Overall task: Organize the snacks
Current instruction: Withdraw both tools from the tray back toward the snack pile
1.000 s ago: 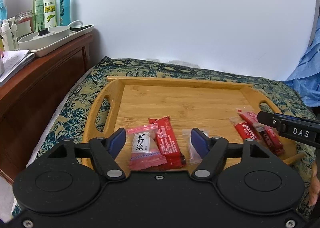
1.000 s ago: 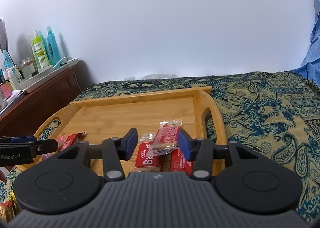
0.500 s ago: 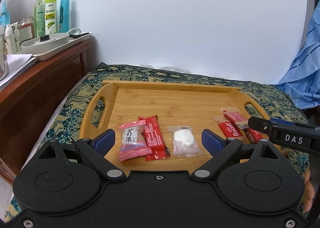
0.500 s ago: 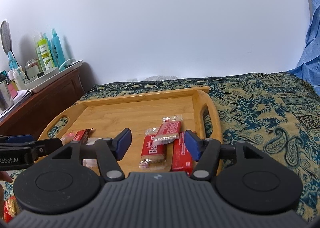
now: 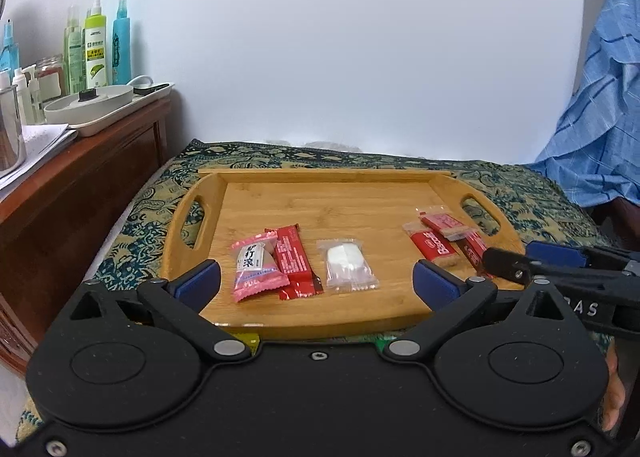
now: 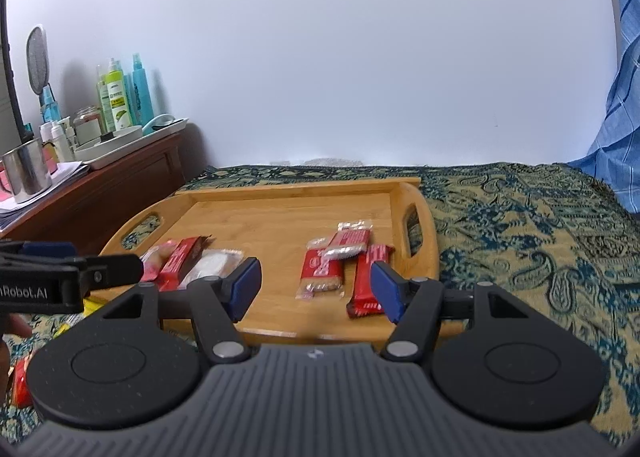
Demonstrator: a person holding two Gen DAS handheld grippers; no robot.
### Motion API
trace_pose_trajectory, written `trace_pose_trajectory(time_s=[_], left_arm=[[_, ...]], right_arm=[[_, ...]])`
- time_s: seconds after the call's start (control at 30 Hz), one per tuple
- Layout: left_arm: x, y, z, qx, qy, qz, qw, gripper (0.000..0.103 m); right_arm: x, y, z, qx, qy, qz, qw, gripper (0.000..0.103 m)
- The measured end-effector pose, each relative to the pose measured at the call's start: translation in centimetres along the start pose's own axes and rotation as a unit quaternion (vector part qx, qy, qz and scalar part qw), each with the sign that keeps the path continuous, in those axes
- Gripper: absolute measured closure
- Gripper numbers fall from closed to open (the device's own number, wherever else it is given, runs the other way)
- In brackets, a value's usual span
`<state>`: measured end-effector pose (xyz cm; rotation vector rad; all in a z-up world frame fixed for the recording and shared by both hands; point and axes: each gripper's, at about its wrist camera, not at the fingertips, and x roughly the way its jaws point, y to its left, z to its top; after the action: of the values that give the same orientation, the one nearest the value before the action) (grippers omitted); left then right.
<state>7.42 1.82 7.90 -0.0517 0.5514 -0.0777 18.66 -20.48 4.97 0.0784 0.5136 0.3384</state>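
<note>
The snacks lay in two groups on the wooden tray, apparently sorted, just ahead of your tongs. Your left tongs were opening wide, empty; your right tongs stood part open, holding nothing.

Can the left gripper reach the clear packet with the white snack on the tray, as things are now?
Probably yes. The left gripper is empty, its jaws opening, and the clear packet lies flat on the wooden tray straight ahead, apart from the red bar beside it. Nothing blocks the way.
</note>
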Motion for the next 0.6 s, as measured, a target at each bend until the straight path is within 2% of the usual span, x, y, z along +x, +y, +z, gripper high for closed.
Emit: trace_pose_trajectory(time_s=[0.2, 0.33, 0.6], left_arm=[[-1.6, 0.1, -1.5, 0.004, -0.004, -0.015, 0.9999, 0.0], [-1.5, 0.3, -2.6, -0.009, 0.018, -0.029, 0.9994, 0.0], [0.3, 0.1, -4.1, -0.021, 0.051, -0.02, 0.9983, 0.0]], right_arm=[[-1.2, 0.9, -1.7, -0.01, 0.004, 0.001, 1.0, 0.028], [-2.0, 1.3, -3.0, -0.011, 0.014, 0.006, 1.0, 0.028], [-2.9, 2.0, -5.3, -0.026, 0.044, 0.004, 0.999, 0.03]])
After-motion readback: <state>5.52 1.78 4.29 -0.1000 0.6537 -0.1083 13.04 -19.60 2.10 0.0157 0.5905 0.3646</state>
